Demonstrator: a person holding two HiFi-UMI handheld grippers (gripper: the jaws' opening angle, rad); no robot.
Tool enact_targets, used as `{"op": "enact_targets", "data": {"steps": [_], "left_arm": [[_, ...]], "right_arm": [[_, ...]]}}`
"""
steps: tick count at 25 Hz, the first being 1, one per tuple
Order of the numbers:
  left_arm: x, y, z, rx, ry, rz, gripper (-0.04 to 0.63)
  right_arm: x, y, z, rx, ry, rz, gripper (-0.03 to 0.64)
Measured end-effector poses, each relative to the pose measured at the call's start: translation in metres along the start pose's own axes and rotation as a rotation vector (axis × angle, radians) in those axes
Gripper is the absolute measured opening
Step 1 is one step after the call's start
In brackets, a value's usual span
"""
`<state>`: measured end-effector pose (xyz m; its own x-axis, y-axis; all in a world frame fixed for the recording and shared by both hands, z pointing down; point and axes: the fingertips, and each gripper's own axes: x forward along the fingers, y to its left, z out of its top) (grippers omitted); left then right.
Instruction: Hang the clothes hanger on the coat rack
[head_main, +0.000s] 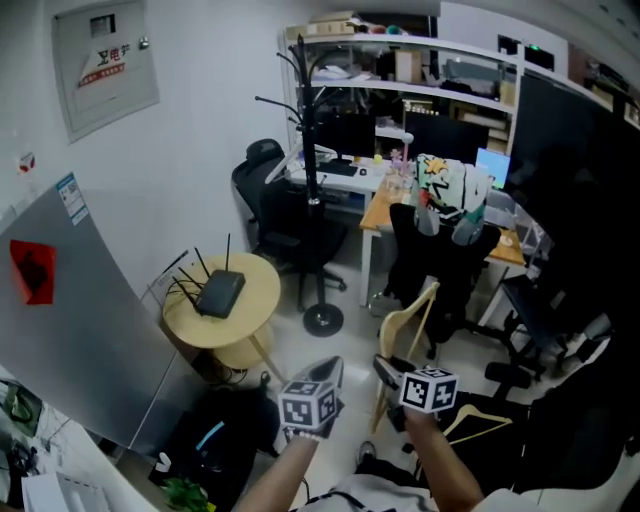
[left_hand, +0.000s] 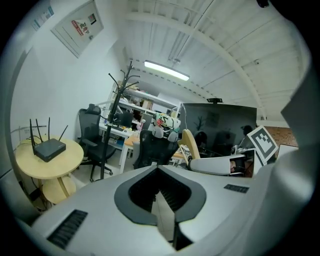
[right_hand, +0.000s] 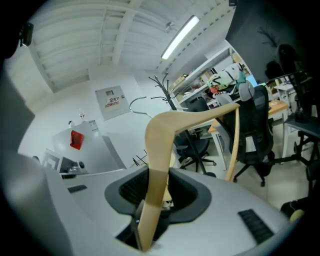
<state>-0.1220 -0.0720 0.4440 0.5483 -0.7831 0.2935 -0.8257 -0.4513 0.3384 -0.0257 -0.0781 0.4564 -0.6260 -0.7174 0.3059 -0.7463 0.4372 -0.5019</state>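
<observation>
So here's where we're at: our right gripper has its jaws about half apart and clamped on one arm of the wooden clothes hanger. The hanger sticks up and out past the jaws, its metal hook up at the top. Our left gripper is just beside it, jaws pressed together with nothing between them. Both are up in the air in front of us, pointing slightly down toward the room. The black coat rack stands on the floor by the desks, well apart from the hanger, none of its prongs touching it. Left of the rack there's a round yellow table with a black router on top.
</observation>
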Motion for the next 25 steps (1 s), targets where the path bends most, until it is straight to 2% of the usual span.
{"op": "enact_targets", "data": {"steps": [8,15,25], "left_arm": [[0.031,0.037,0.046,0.024,-0.041,0.036,-0.009],[0.084,0.074,0.113,0.045,-0.09,0.075,-0.009],[0.148,0.131,0.196,0.051,-0.163,0.16,-0.009]], "right_arm": [[0.06,0.011,0.049,-0.032,-0.013,0.101,0.132],[0.129,0.002,0.113,-0.042,-0.005,0.22,0.131],[0.202,0.016,0.21,-0.043,0.031,0.49,0.132]]}}
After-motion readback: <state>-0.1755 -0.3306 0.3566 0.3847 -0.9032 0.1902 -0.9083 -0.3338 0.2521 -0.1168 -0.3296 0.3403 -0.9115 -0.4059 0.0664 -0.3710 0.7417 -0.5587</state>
